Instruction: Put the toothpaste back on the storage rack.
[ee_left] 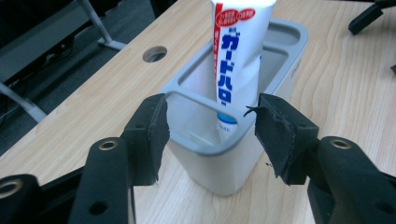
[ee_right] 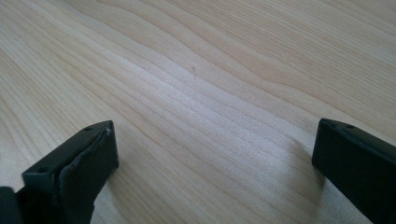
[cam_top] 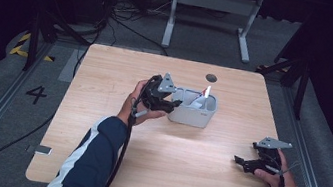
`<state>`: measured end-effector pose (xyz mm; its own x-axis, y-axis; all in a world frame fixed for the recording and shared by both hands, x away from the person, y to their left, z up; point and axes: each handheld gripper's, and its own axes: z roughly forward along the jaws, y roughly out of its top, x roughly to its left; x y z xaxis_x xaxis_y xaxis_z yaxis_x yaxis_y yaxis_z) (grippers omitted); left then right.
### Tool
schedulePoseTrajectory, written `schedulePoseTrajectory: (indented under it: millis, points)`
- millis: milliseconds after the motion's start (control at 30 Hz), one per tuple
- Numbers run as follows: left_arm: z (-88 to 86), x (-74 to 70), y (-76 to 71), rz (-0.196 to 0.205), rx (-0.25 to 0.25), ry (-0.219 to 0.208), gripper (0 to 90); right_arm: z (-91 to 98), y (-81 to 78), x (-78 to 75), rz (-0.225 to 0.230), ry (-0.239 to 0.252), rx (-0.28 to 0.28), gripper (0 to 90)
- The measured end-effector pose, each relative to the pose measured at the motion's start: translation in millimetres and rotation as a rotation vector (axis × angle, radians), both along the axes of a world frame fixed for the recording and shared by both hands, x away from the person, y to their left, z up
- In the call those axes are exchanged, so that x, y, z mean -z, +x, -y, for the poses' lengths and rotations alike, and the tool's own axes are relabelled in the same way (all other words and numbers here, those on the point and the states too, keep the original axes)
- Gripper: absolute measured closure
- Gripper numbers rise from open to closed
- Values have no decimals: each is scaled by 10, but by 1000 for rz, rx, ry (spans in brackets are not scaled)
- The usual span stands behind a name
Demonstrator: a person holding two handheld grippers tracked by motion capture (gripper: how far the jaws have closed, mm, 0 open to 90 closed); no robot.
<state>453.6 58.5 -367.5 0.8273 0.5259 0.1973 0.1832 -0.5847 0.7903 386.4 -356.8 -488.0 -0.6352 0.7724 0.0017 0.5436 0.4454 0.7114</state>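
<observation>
Two tools in play here, one in each of my hands, over a light wood-grain surface [cam_top: 115,116] with rounded corners and a round cable hole [cam_top: 211,78] near its far edge. My left tool [ee_left: 210,135] is up at the grey caddy [cam_top: 191,113], which sits a bit past the middle of the surface. Its jaws stand partly apart, on either side of the caddy's near end without pressing on it, nothing pinched between them. The caddy has a few compartments, and a white toothpaste tube [ee_left: 236,56] with blue and red lettering stands in one of them, cap down, leaning against the divider.

My right tool [cam_top: 244,162] is well apart from all that, low over the near right corner, jaws wide with bare wood between them.

Room-wise it's dark all round: grey carpet, a tangle of black cables [cam_top: 121,15] on the floor behind, a white frame with feet [cam_top: 212,14] farther back, black stand legs to either side, and a "4" [cam_top: 36,94] marked on the floor at left.
</observation>
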Motion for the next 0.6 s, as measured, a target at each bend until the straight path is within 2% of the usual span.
schedulePoseTrajectory:
  millis: [67,133,233,267,467,533,600]
  points:
    - [-18,24,-21,-11,0,19,436,0,0,0,0,0,0,5]
    - [-53,67,-46,-13,-2,61,424,0,0,0,0,0,0,5]
    - [-89,94,-66,-15,-9,80,422,0,0,0,0,0,0,5]
    - [-123,113,-80,-15,-14,101,423,0,0,0,0,0,0,5]
    - [-240,167,-149,-15,-28,151,418,0,0,0,0,0,0,5]
    - [-282,174,-176,-14,-44,155,415,0,-1,0,0,0,0,5]
    - [-328,178,-205,0,-55,171,404,0,-1,0,0,0,0,5]
